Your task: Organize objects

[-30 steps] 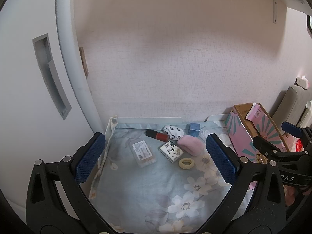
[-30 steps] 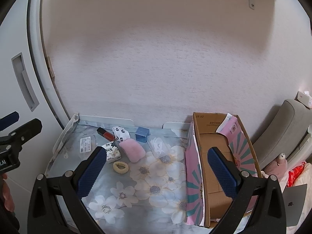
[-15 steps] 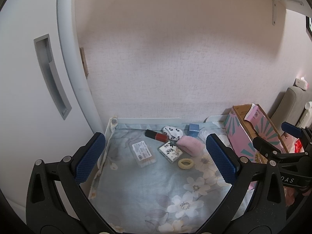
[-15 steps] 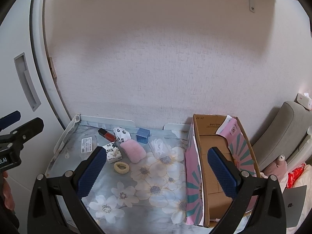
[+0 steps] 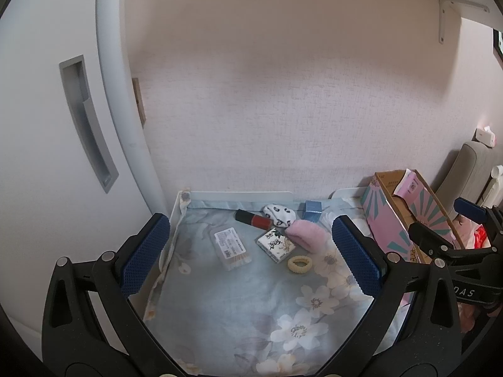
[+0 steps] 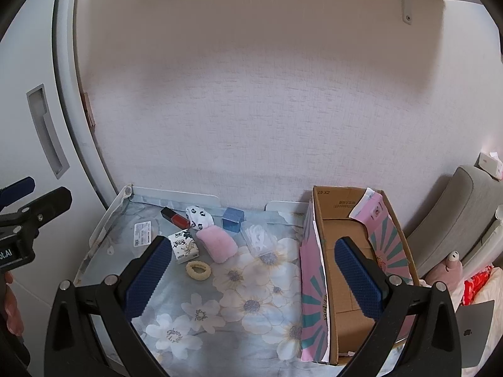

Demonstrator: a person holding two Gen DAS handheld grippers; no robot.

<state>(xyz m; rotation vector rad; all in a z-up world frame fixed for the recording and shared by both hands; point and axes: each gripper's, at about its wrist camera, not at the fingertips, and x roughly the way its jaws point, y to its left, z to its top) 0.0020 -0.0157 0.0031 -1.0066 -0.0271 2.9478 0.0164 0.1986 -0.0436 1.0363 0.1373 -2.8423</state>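
Small items lie at the back of a floral-cloth table [image 5: 239,308]: a clear swab box [image 5: 231,248], a red lip tube [image 5: 253,219], a panda-print pouch [image 5: 279,215], a tissue pack [image 5: 276,244], a pink pad [image 5: 307,235], a cream hair tie [image 5: 299,264] and a blue box [image 5: 313,210]. They also show in the right wrist view: hair tie [image 6: 198,270], pink pad [image 6: 217,245], clear bag [image 6: 259,239]. My left gripper [image 5: 251,254] is open and empty, held above the table. My right gripper [image 6: 253,278] is open and empty, beside the pink carton [image 6: 355,257].
The open pink-and-teal carton [image 5: 405,216] stands at the table's right edge. A white cabinet door [image 5: 56,144] is on the left and a wall behind. A grey chair [image 6: 465,213], a laptop [image 6: 474,330] and a pink toy [image 6: 446,270] are to the right.
Both grippers have shifted very slightly; the scene sits a touch lower in the right wrist view. Nothing on the table has moved.
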